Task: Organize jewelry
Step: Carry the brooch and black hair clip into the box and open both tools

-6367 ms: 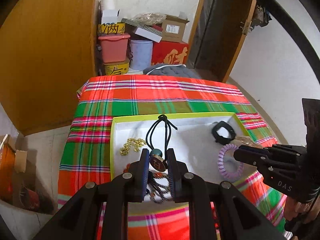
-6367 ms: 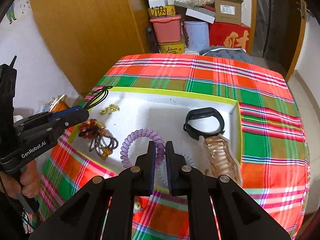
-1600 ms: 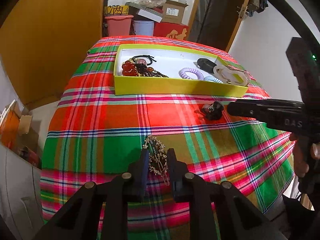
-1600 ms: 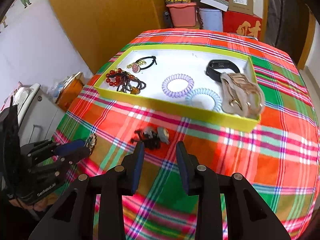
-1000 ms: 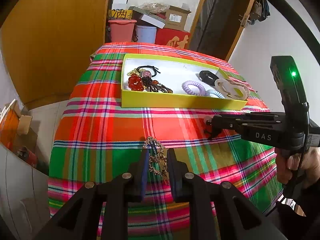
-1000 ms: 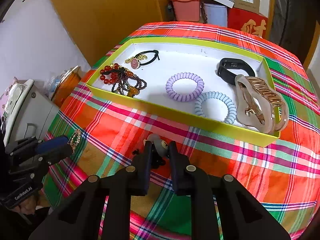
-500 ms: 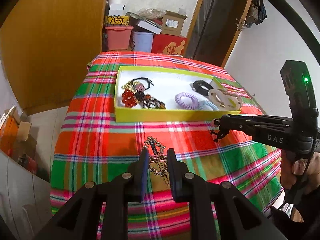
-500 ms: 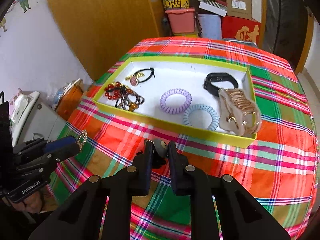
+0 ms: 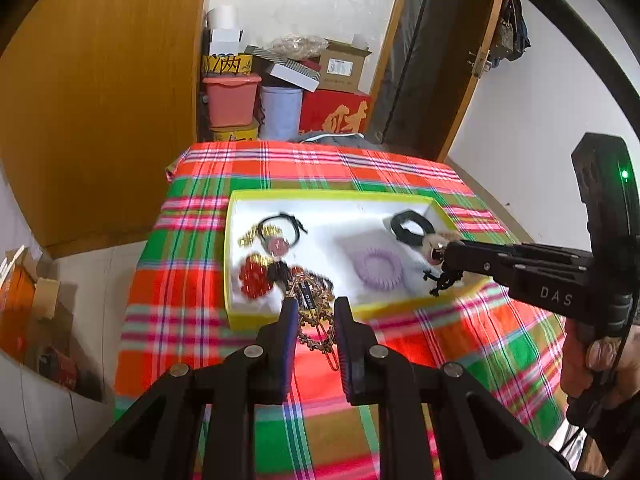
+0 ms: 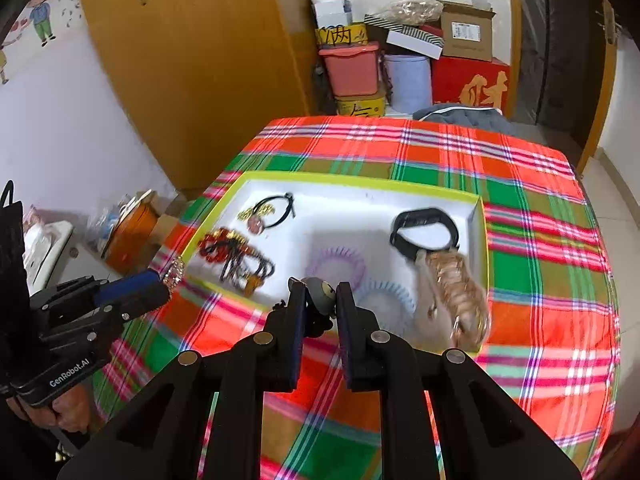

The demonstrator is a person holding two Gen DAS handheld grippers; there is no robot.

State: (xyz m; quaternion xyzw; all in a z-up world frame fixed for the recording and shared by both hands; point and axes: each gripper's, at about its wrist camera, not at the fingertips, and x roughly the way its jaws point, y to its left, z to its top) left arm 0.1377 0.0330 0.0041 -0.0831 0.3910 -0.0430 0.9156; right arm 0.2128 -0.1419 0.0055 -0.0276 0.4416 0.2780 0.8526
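Gold chain hangs pinched in my left tool, dangling over the near wall of the yellow-rimmed tray on the plaid counter. My right tool is clamped on a dark hair tie with a round charm, I think, though it blurs. Purple coil lies at one o'clock from the chain, red beads at eleven.

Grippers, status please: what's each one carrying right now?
Left gripper clamps gold chain. Right gripper clamps dark charm tie. Both above yellow tray; nothing blocking.
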